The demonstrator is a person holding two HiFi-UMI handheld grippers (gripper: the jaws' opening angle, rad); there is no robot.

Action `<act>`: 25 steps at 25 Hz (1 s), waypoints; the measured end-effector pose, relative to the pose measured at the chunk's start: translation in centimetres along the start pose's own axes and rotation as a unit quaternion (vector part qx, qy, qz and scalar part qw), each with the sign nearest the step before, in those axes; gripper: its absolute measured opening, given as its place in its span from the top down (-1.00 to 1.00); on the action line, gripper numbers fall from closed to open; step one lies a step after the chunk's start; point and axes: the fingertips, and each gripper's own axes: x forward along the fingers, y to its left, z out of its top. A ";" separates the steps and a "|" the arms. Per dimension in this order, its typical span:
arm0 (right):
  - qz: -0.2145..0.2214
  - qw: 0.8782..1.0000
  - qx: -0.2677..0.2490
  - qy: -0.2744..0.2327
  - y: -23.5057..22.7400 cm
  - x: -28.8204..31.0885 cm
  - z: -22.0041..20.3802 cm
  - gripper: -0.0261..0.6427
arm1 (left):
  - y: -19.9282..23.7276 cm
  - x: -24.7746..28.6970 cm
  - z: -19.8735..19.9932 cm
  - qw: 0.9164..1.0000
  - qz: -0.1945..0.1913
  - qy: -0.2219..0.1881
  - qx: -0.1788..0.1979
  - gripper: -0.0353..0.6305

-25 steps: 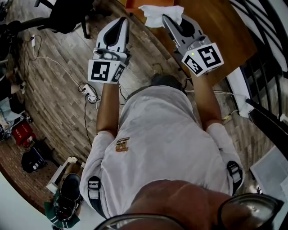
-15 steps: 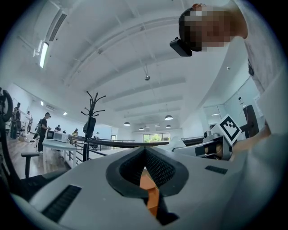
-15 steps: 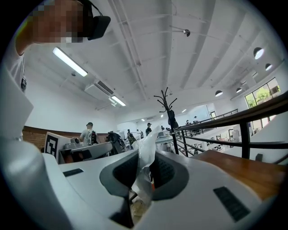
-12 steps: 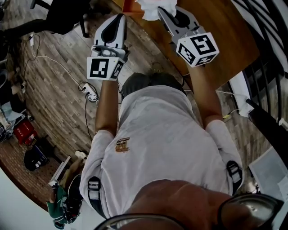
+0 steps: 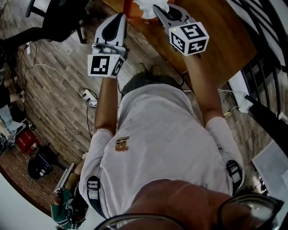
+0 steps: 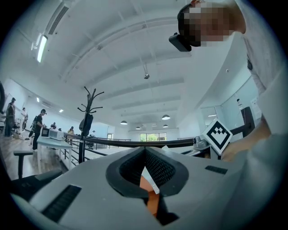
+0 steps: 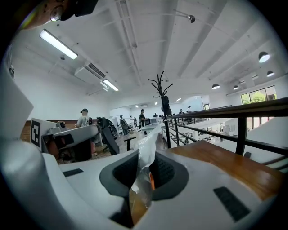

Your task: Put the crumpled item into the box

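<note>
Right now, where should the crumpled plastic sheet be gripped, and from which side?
Probably a bunched fold at its near edge, coming from the person's side, as the right gripper does now: the crumpled plastic sheet looks thin and soft, so a gathered fold fills the jaws and the rest is free beyond them.

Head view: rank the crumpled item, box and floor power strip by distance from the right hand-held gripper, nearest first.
1. crumpled item: pinched in the right hand-held gripper, at the top edge.
2. box: just left of the crumpled item.
3. power strip: down on the floor, far to the left.
</note>
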 end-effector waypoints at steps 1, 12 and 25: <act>-0.003 1.000 0.000 0.009 -0.2 0.6 -0.3 0.72 | 0.3 0.3 0.1 1.000 -0.003 -0.001 -0.001 0.83; -0.029 0.992 0.005 0.120 -2.1 7.5 -5.5 0.72 | 4.0 1.4 -1.2 1.000 -0.024 0.007 -0.013 0.83; -0.033 0.971 0.011 0.238 -3.8 13.5 -11.1 0.72 | 8.9 2.8 -3.0 0.999 -0.029 0.017 -0.028 0.83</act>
